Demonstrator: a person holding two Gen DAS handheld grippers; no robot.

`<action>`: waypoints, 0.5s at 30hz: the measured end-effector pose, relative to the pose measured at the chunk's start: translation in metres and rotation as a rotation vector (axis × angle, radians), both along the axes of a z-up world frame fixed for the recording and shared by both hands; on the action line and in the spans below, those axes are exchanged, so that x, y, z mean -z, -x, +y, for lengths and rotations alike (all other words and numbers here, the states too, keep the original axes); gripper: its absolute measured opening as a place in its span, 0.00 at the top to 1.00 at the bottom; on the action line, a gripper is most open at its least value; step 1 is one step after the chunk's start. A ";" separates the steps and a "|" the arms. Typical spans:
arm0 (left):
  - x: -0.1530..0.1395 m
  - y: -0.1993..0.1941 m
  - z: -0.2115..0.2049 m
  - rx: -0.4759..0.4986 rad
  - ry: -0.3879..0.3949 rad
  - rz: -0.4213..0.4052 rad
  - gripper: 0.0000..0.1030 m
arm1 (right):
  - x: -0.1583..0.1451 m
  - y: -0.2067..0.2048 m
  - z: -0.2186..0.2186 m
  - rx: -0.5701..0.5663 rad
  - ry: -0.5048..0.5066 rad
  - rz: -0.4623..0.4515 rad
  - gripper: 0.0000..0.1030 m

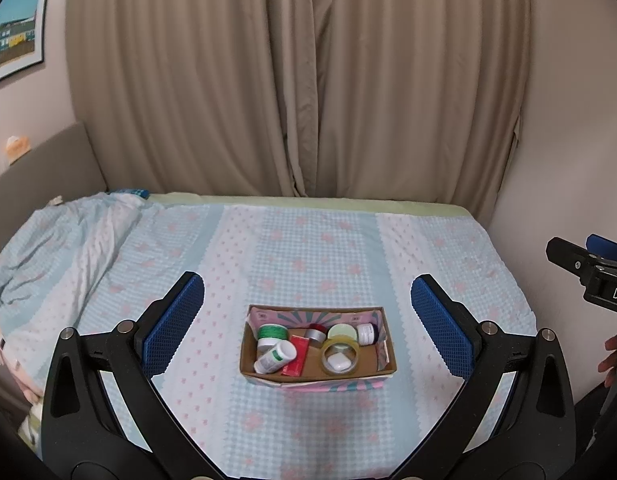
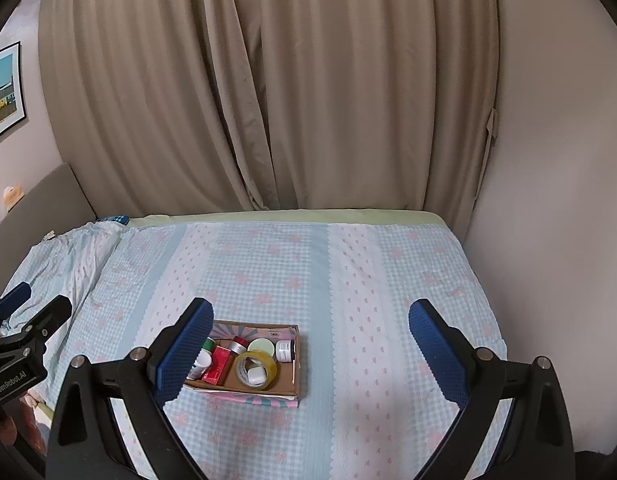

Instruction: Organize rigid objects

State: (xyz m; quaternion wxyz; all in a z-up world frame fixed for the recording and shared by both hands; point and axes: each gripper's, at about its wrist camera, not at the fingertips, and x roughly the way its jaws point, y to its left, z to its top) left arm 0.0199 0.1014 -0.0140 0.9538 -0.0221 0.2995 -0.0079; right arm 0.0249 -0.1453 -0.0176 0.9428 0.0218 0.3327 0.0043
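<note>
Now hovering with left claw and right claw both spread empty over the cardboard box mid-bed, eyeing the light, stiff, slippery tape roll at five o'clock, pinching across its rim.

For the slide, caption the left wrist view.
Open left gripper hovers above cardboard box of small items on bed.

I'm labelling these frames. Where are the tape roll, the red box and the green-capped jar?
tape roll (image 1: 340,356), left wrist view, front of its ring
red box (image 2: 219,365), right wrist view, top face
green-capped jar (image 1: 273,333), left wrist view, its cap
</note>
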 end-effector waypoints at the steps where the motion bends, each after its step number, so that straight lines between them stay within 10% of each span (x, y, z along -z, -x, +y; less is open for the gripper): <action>1: 0.000 0.000 0.000 -0.001 0.000 -0.001 0.00 | 0.000 0.000 0.000 0.002 -0.001 0.000 0.05; 15: 0.001 -0.002 0.006 -0.010 -0.003 -0.003 0.00 | -0.001 0.001 -0.001 0.010 -0.004 -0.001 0.05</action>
